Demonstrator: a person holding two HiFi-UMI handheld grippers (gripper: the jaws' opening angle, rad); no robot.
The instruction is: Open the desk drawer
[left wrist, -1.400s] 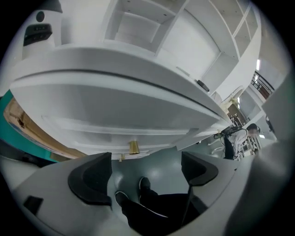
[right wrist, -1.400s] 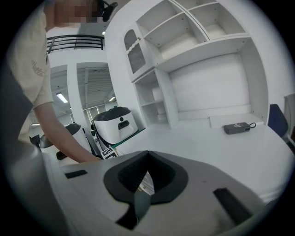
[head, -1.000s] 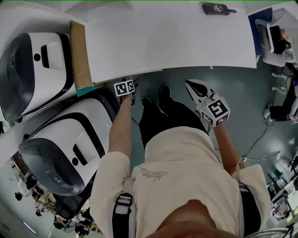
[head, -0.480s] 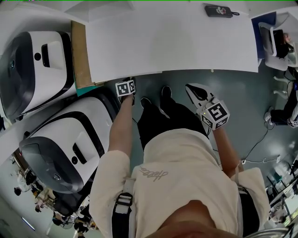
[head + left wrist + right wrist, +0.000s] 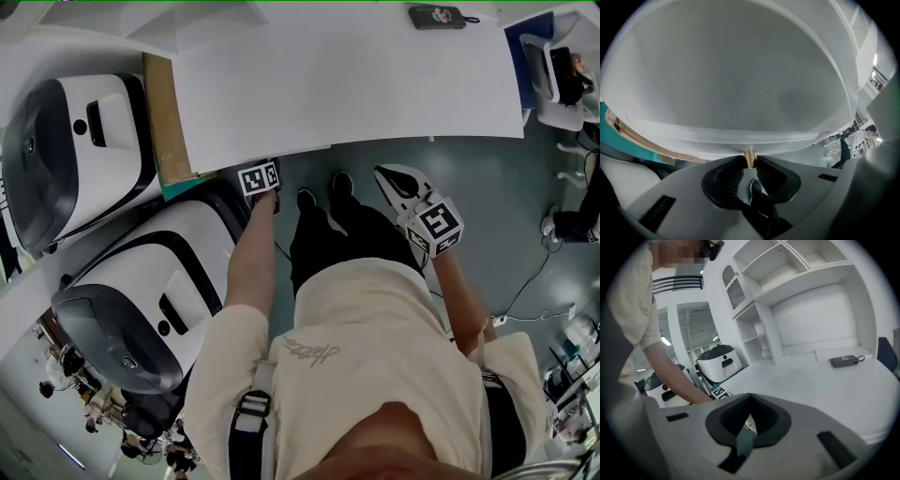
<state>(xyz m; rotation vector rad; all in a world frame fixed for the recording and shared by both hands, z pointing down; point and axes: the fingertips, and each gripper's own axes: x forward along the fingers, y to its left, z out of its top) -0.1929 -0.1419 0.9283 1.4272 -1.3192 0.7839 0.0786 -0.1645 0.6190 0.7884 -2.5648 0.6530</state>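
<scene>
The white desk [image 5: 347,75] fills the upper head view. My left gripper [image 5: 749,165] points steeply down at the desk's front edge, its marker cube [image 5: 259,178] just below that edge. In the left gripper view a small brass drawer knob [image 5: 749,157] sticks out of the white drawer front [image 5: 740,93]. The black ribbed pads [image 5: 733,176] are closing and press on the knob from both sides. My right gripper [image 5: 398,183] hangs over the floor in front of the desk, apart from it, shut with nothing in it.
Two large white-and-black machines [image 5: 66,150] [image 5: 141,291] stand at the left, close to my left arm. A brown board [image 5: 164,117] lines the desk's left side. A black device [image 5: 436,16] lies at the desk's far edge. The person's feet [image 5: 323,192] stand below the desk edge.
The head view has drifted slightly down. Both grippers keep their places at the desk's front edge.
</scene>
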